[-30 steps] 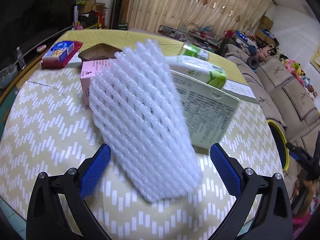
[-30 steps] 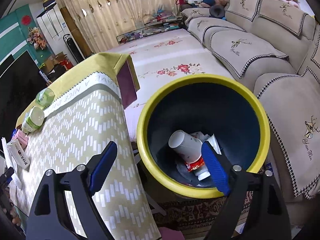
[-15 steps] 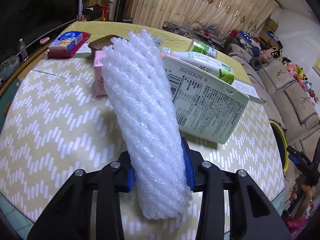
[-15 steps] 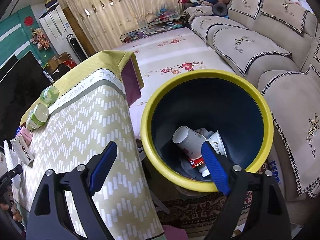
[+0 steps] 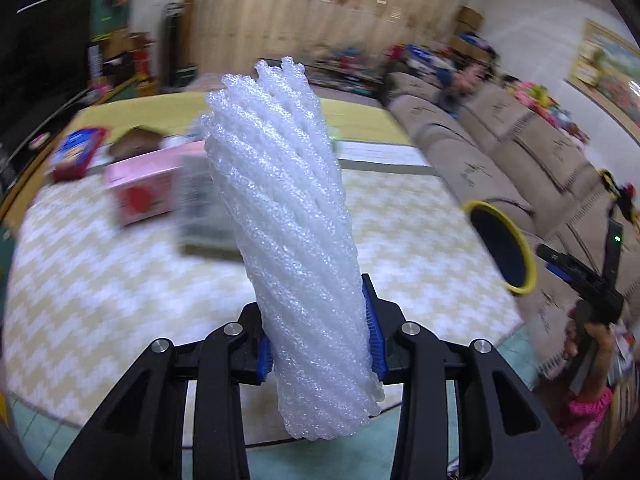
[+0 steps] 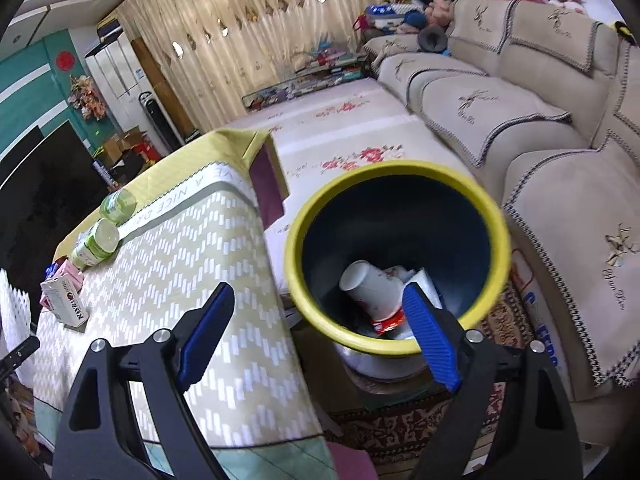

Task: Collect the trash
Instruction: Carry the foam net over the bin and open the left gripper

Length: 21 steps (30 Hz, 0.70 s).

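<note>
Between the blue pads of my left claw [image 5: 318,344] I have the white foam fruit net [image 5: 288,248] pinched near its lower end, jaws drawn in until the mesh bunches into a roll. Most of the net stands up and forward of the fingers, with a short tail hanging below them. The view is smeared, so I judge the claw is swinging.

Ahead and to the right of that claw, off the table edge, sits the yellow-rimmed bin [image 5: 505,248]. My right claw [image 6: 318,340] hangs wide apart and holds nothing, and the same bin [image 6: 320,208] lies just ahead of its fingers, with a paper cup [image 6: 372,284] and other scraps in the bottom.

My worries:
- The foam is springy and slick. A squashed grip this low could let it creep out during a fast swing and land on the tablecloth [image 5: 120,280] or the floor.
- The long free end may catch the bin rim and leave the net draped over the edge.
- It weighs almost nothing, so on release it may cling to a pad or drift aside.
- The white carton [image 6: 64,300] and pink box [image 5: 140,188] stand left and forward of the left claw, so a low sweep could knock them.
</note>
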Motion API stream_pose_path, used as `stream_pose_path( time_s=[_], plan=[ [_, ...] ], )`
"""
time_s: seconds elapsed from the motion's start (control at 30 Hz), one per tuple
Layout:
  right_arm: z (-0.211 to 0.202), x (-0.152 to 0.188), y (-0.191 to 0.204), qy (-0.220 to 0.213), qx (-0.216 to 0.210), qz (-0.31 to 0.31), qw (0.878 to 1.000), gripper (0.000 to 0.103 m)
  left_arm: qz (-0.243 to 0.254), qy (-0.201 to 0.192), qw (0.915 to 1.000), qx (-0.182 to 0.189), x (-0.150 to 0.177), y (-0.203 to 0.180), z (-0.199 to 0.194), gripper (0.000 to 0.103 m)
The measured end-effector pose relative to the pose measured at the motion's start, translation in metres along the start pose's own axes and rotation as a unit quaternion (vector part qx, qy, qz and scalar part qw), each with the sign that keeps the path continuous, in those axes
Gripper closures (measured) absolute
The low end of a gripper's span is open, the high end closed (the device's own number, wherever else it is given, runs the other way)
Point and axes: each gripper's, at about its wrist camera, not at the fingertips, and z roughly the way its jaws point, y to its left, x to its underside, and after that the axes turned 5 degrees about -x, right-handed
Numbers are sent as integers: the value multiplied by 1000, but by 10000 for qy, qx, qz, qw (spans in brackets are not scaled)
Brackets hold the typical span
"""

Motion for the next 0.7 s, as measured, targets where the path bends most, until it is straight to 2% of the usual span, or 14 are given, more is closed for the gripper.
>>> stream_pose_path(
  time_s=[0.17, 0.3, 0.47, 0.7],
  plan=[
    [-30, 7, -25, -272, 404, 112, 9988, 22, 676, 118, 9965, 485, -16, -68, 19, 66],
    [-44, 16, -53, -381, 606, 357, 9968, 21, 1172, 356, 9876, 983, -29, -129, 41, 66],
    [-50, 25, -81, -393, 748, 605, 9946, 21, 1895, 645, 9701, 1370, -38, -214, 73, 66],
    [-57, 30, -118, -415, 893, 864, 9914, 21, 2522, 1079, 9469, 1681, -46, -307, 122, 64]
  ],
)
